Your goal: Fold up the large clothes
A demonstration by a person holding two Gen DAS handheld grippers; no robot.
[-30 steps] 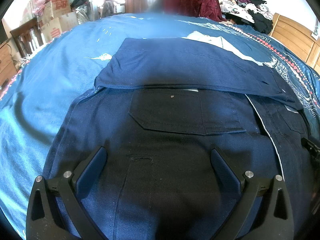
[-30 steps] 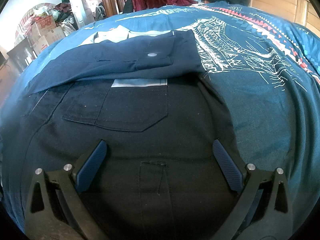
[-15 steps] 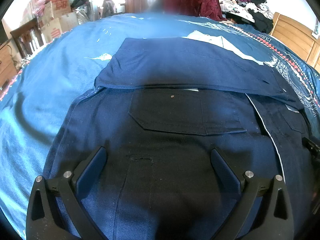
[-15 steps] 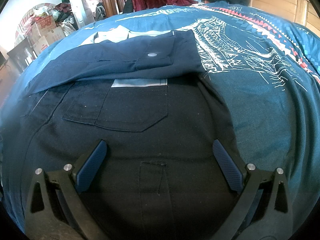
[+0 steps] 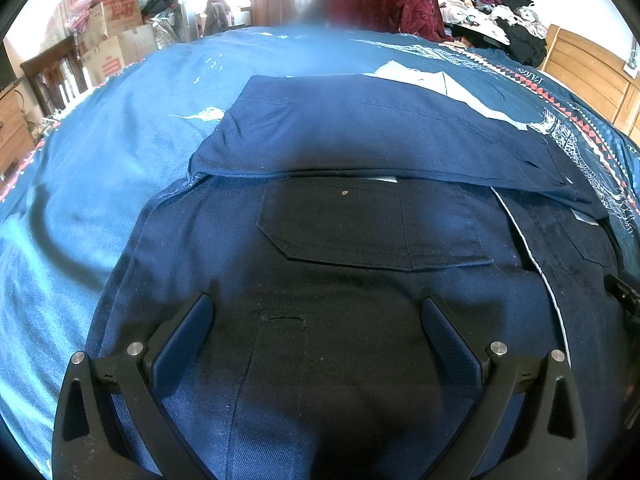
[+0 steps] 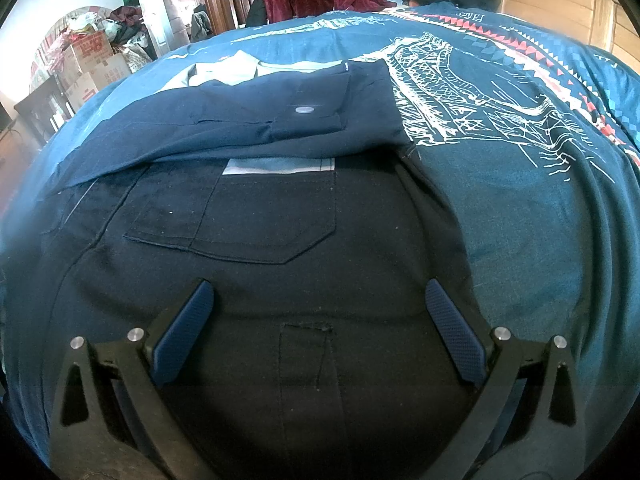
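A large navy work jacket [image 5: 360,240] lies flat on a blue patterned bedspread [image 5: 100,160], with a sleeve [image 5: 360,140] folded across its upper part and a chest pocket [image 5: 372,228] just below that fold. The left gripper [image 5: 316,320] hangs low over the jacket's lower front, jaws spread wide and holding nothing. The right gripper [image 6: 320,304] hovers likewise, jaws wide apart and empty, over the garment's other pocket [image 6: 256,220], near the jacket's edge beside the bedspread's white line print [image 6: 460,100].

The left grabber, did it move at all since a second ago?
No. The left gripper stays open over the navy jacket, and the pocket flap and bedspread sit in the same spots in its view.
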